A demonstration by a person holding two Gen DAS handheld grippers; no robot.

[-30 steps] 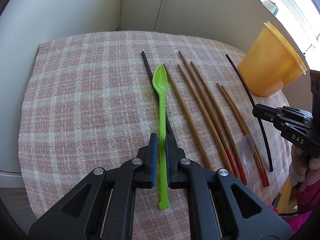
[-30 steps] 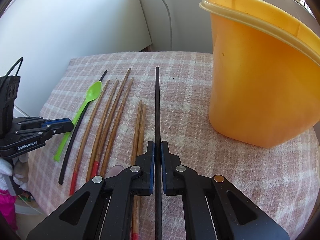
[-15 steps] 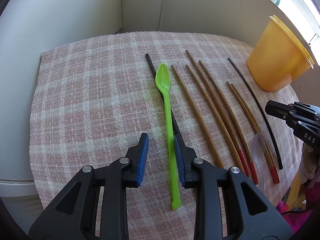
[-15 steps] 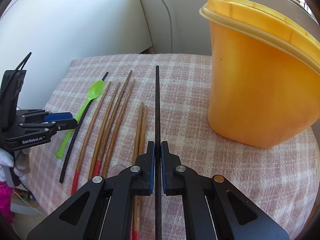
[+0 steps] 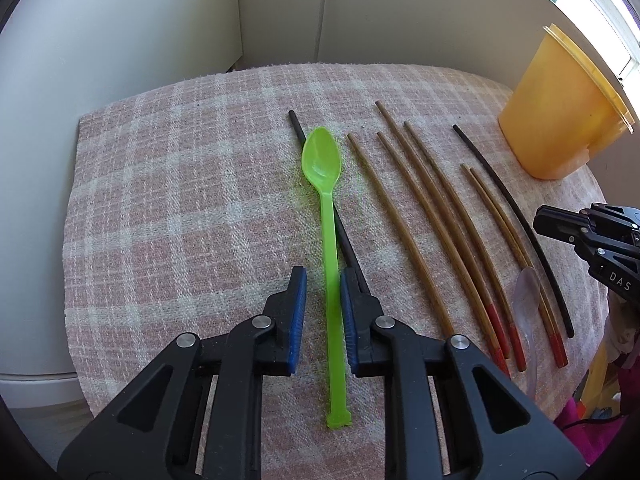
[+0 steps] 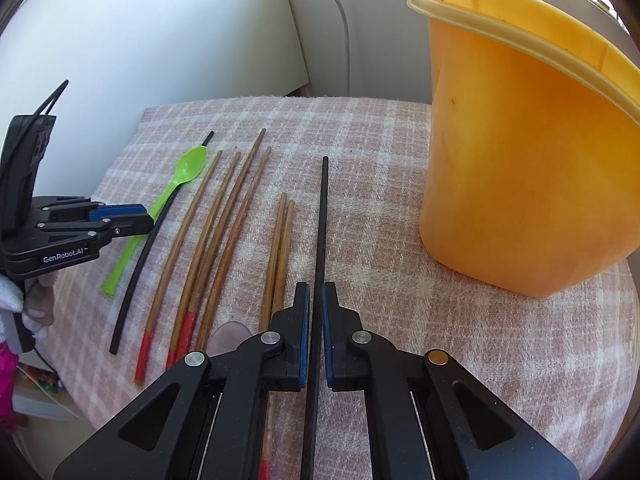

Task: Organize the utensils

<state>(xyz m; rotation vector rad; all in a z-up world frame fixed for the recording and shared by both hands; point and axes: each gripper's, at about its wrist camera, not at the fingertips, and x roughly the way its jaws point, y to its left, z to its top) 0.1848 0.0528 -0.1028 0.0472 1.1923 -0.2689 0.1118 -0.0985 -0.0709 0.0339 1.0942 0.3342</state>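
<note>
Green spoon (image 5: 331, 264) lies on the plaid cloth (image 5: 168, 216), bowl at 12 o'clock, handle between the closing, not yet touching jaws of the left gripper (image 5: 323, 316); right gripper (image 6: 315, 328) clamps a black chopstick (image 6: 320, 240); orange tub (image 6: 520, 168) at 2 o'clock.

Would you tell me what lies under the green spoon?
A black chopstick crosses under the green spoon on the checked cloth; its middle stretch is hidden by the handle.
</note>
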